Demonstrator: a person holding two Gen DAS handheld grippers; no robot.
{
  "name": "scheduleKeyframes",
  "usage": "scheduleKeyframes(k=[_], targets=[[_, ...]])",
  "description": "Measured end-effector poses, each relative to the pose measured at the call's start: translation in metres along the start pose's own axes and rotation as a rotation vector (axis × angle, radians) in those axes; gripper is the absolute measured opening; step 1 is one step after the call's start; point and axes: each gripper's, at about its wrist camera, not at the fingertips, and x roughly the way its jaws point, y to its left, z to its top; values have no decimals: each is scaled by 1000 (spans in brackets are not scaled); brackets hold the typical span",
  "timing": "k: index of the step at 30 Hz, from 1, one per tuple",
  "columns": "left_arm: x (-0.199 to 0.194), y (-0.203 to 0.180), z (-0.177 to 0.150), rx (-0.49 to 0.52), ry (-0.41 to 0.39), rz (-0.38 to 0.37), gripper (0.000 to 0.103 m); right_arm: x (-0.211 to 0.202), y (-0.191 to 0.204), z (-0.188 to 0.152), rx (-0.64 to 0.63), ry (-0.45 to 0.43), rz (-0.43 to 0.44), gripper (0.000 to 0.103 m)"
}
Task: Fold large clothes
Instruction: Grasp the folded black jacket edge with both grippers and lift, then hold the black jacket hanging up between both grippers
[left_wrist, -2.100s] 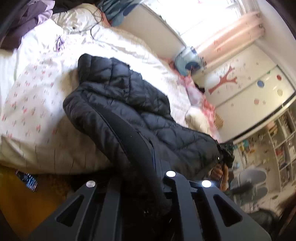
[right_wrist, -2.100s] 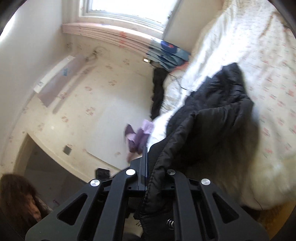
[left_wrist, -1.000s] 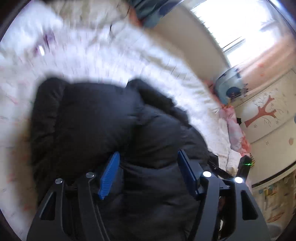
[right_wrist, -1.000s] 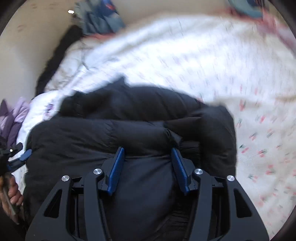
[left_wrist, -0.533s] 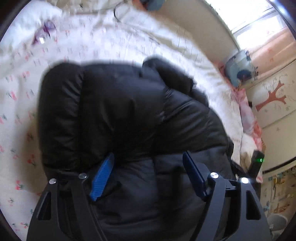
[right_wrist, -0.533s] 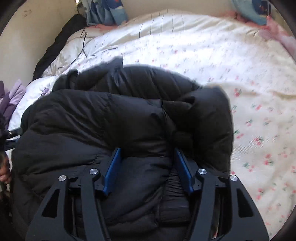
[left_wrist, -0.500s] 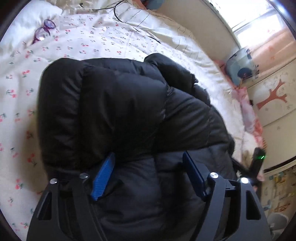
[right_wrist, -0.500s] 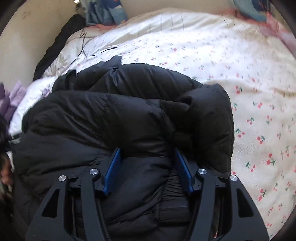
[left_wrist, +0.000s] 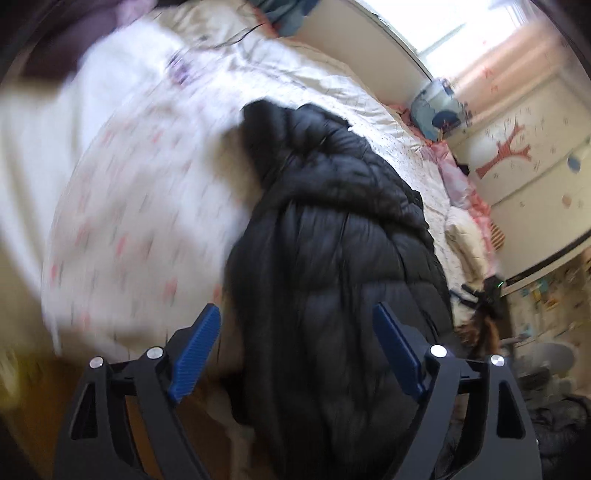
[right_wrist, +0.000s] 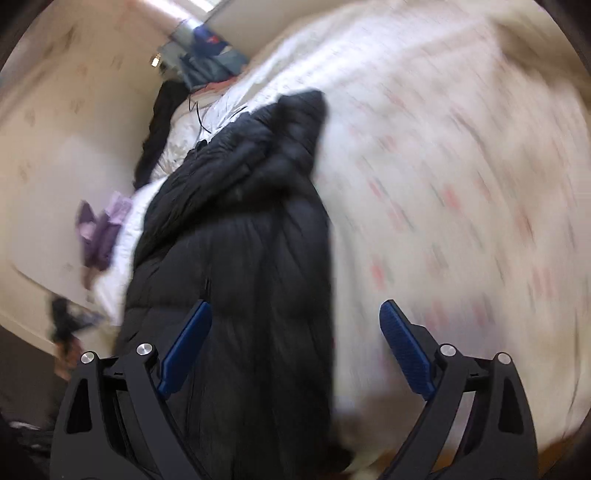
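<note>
Folded black puffer jacket (left_wrist: 332, 258) lying along the near edge of the floral-print bed (left_wrist: 140, 206), left gripper (left_wrist: 299, 350) and right gripper (right_wrist: 295, 343) above it, jaws opening, grasping nothing.

A wide bed (left_wrist: 155, 206), covered in a white quilt with small pink-red sprigs, spreads out ahead of both grippers. A black puffer jacket (left_wrist: 332, 258) lies folded lengthwise on it, running straight away from the jaws toward the far edge. Beyond the jacket's far end a thin dark cable (left_wrist: 240, 35) trails over the quilt; a purple garment (right_wrist: 99, 232) sits left of the right gripper.
</note>
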Motion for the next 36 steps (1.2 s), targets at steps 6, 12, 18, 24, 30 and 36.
scheduleKeyframes(k=[6,12,18,24,30,36], targets=[[15,27,-51,-102,18,-93,81,-19,-31,-50,102,55,102,89],[44,29,-66,-151,62,-179,81,-2,-22,-69,106,141,178,89],[57,16,-71,-125,122,-255,84,17,-17,-83,123,186,248,89],[56,11,-75,-121,134,-298,88,21,-21,-93,160,183,302,90],[53,27,-78,-155,143,-275,88,25,-29,-99,189,181,303,90],[52,33,-78,-177,136,-278,88,29,-31,-104,194,184,313,91]])
